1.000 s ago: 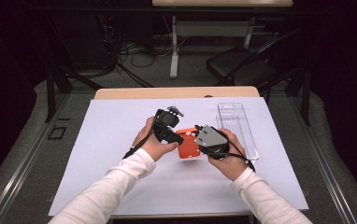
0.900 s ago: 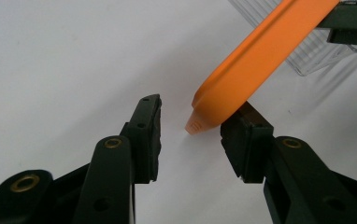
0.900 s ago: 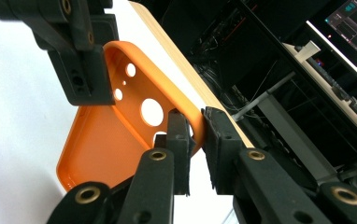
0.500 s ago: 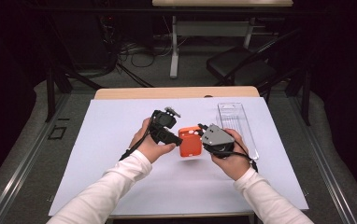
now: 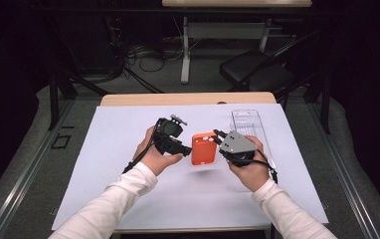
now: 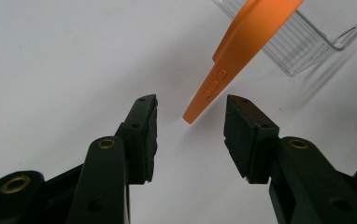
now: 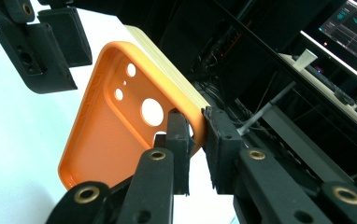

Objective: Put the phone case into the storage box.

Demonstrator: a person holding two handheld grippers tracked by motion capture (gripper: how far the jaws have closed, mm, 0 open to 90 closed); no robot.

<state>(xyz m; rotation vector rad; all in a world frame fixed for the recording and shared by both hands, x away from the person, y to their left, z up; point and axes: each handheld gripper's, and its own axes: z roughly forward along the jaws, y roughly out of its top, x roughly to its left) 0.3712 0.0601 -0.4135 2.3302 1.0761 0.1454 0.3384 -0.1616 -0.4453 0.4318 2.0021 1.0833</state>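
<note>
Above the mid-table, an orange phone case (image 5: pixel 203 148) hangs pinched by its edge in the right gripper (image 7: pixel 194 135). Left of it, the left gripper (image 6: pixel 190 122) has just been opening, jaws apart around the case's corner without pressing. Far right lies a clear tray (image 5: pixel 250 124), seemingly where the case must go.
</note>
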